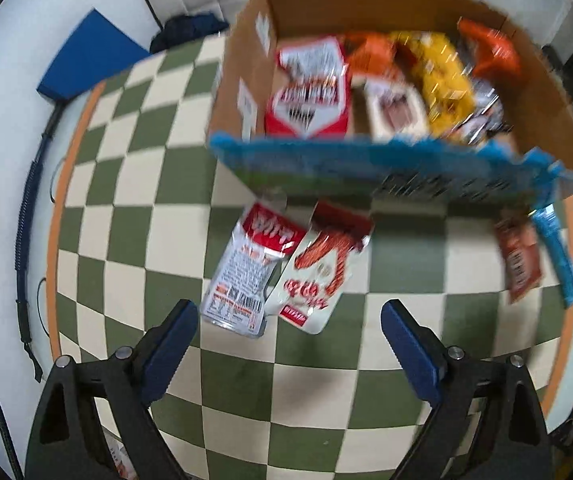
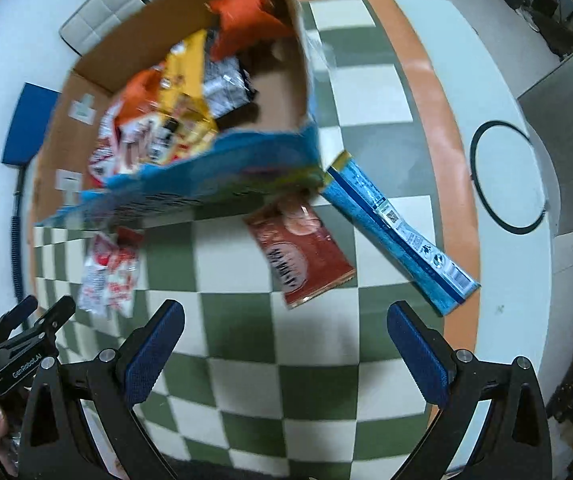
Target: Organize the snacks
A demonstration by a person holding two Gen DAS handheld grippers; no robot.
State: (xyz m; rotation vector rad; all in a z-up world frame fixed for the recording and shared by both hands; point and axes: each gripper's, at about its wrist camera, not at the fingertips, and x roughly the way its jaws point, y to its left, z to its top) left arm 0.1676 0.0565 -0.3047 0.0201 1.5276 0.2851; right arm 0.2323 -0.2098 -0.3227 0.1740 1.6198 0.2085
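The snacks in the cardboard box [image 1: 542,92] look blurry. Flat shiny packs [image 1: 282,272] lie on the checked cloth [image 1: 134,208] beside it. Left gripper [image 1: 289,344] and right gripper [image 2: 285,344] gape empty

Green-and-cream checks cover the surface [image 1: 134,208], rimmed in orange. Brown box [image 1: 542,92] with a blue front at twelve o'clock holds red-white, yellow and orange packets. Red-brown packet [image 2: 306,252], blue packet [image 2: 402,236] at one o'clock. Tongs' pads [image 2: 154,352] blue.

Each gripper [image 1: 289,316] [image 2: 285,318] has black triangular-cutout arms, silver screws and 2 blue ribbed pads [image 2: 154,352].
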